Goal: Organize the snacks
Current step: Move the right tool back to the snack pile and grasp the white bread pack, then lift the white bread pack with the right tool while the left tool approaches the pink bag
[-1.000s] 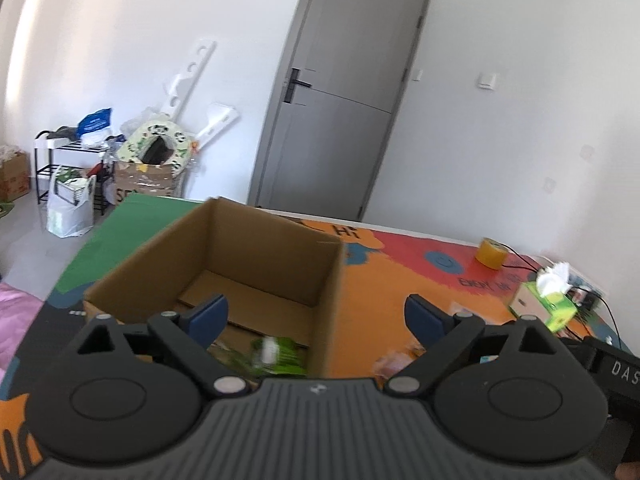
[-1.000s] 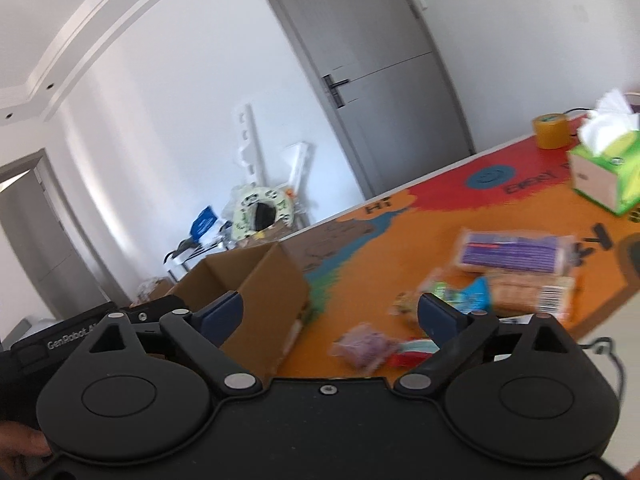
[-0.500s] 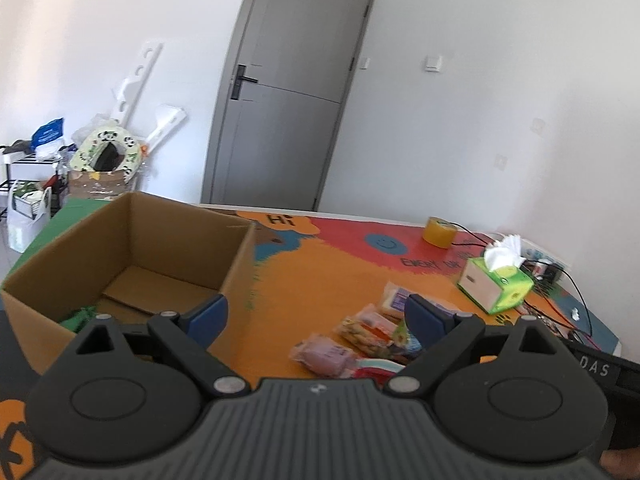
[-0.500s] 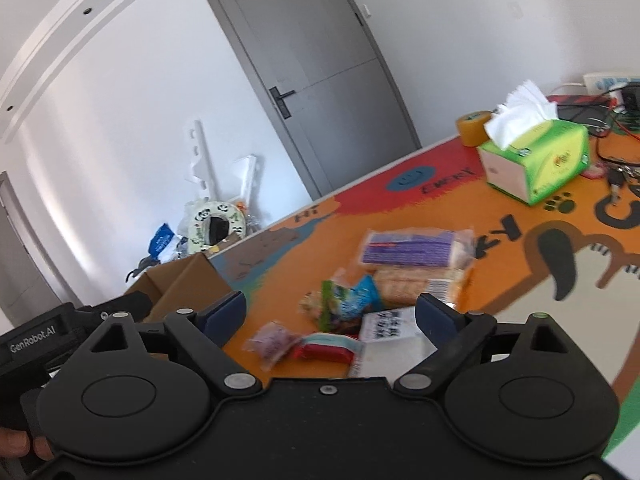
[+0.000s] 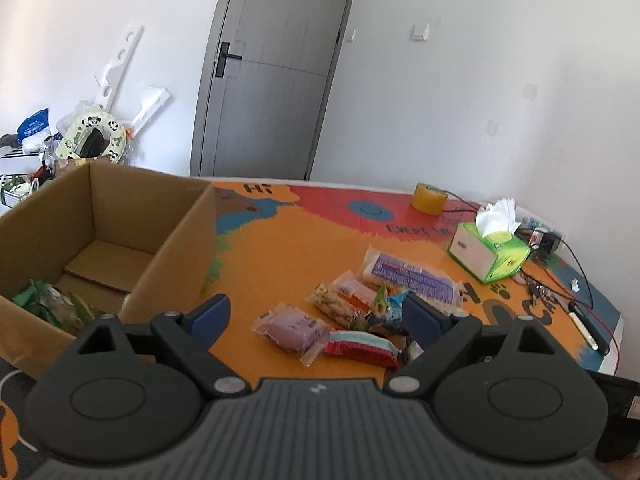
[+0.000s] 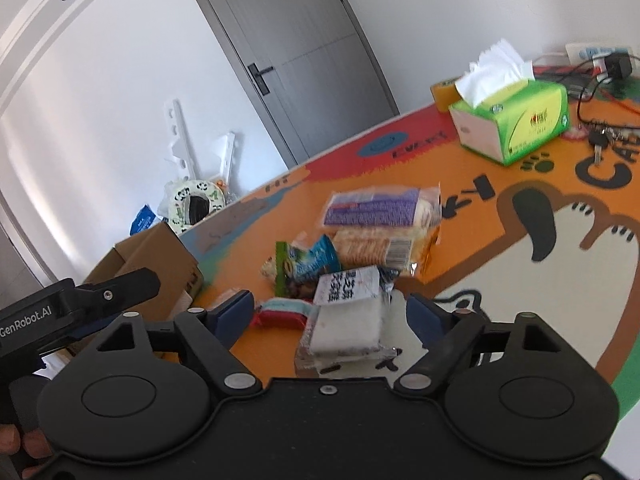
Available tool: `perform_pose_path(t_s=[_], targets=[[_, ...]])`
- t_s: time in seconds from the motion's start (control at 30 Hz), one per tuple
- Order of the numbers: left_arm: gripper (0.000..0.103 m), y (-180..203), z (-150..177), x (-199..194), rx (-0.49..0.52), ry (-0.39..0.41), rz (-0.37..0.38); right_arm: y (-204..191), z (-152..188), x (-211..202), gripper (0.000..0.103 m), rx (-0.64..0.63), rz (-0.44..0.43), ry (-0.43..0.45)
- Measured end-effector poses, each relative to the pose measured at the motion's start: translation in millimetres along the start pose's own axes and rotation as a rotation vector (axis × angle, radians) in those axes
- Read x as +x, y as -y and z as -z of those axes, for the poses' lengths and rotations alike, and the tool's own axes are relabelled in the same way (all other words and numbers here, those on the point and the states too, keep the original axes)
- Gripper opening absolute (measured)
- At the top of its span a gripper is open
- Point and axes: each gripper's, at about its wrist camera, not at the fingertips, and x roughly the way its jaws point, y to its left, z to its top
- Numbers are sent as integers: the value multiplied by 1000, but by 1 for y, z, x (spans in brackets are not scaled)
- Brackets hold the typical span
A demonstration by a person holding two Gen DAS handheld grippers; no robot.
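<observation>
Above the surface [image 5: 288,240], the left hand-held gripper [image 5: 316,316] gapes wide and empty over the snacks [image 5: 352,312]; the right hand-held gripper [image 6: 330,312] is equally wide, empty, framing a white packet [image 6: 346,320] whose long axis runs away from it. The purple pack [image 6: 380,208] lies crosswise. The box [image 5: 120,240] holds 1 green bag [image 5: 52,304], partly hidden.

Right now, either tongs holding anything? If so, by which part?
Nothing held. Left tongs and right tongs are both open and empty, above the snack packets lying on the orange printed table mat.
</observation>
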Motion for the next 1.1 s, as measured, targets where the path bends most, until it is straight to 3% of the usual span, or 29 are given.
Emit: perform_pose_path(t_s=[0.43,0.57,0.6,0.97,1.1], targets=[[90,-2,8,42,-4,-72,-49,-5,7,40,75,-43,46,-54],[89,-1,8,55,-9,-91,-69,-6,6,43,50,-75,83,-55],[89,0,8,57,-10,-92,-73,-3,4,42,48,-75,81,-57],[89,4,4,83,-19,-96,-157,19,-4,33,46,-38,114,-45],[84,5,7,89,-9,-112,-177,24,-6,31,46,-26,127,-40]])
